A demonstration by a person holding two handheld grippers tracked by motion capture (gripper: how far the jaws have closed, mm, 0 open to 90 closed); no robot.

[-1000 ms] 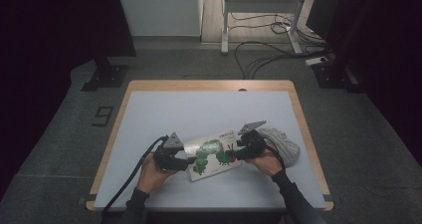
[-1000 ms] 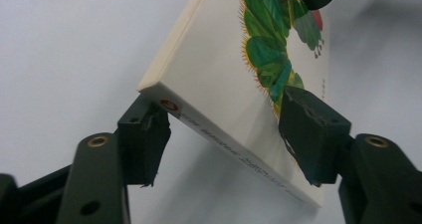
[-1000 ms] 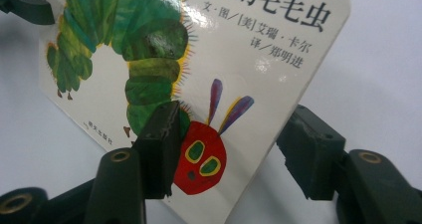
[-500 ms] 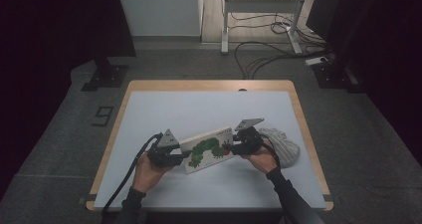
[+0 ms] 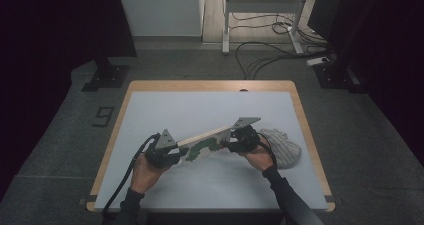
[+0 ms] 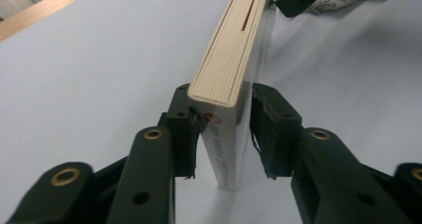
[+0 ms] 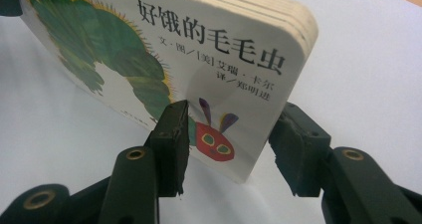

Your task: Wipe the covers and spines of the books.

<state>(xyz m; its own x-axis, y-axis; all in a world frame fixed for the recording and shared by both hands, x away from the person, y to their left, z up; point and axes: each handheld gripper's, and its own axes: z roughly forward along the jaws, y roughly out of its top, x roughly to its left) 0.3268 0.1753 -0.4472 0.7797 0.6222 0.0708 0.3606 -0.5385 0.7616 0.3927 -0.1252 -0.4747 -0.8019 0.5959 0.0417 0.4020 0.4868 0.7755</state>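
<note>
— So, where does the thick white board book with the green caterpillar on its cover [image 5: 202,144] sit right now?

— Near the front middle of the white-topped table with the wooden rim [image 5: 200,105], standing on its long edge between the two hands. In the high view its cream page block faces up and away, and the cover with the caterpillar tilts toward the person.

— And the left gripper [image 5: 167,152]?

— It has the book's left end, the spine end. In the left gripper view the spine stands upright between the two black jaws; the left-hand pad touches the spine's corner, while the right-hand pad stands just beside the cover with a thin dark gap, so I cannot tell whether it presses. Those jaws have just been closing with the book between them, and they are narrow now.

— The right gripper [image 5: 239,140]?

— It takes the opposite end. In the right gripper view one jaw lies across the cover, just beside the caterpillar's red face, and the other sits behind the rounded page corner. The jaws are narrow around that end; they look to be clamped on it.

— Anything else on the table?

— A crumpled grey-and-white striped cloth [image 5: 285,145], lying just behind the person's right hand, toward the right edge. Its pale weave also shows at the top of the left gripper view, beyond the book's far end.
</note>
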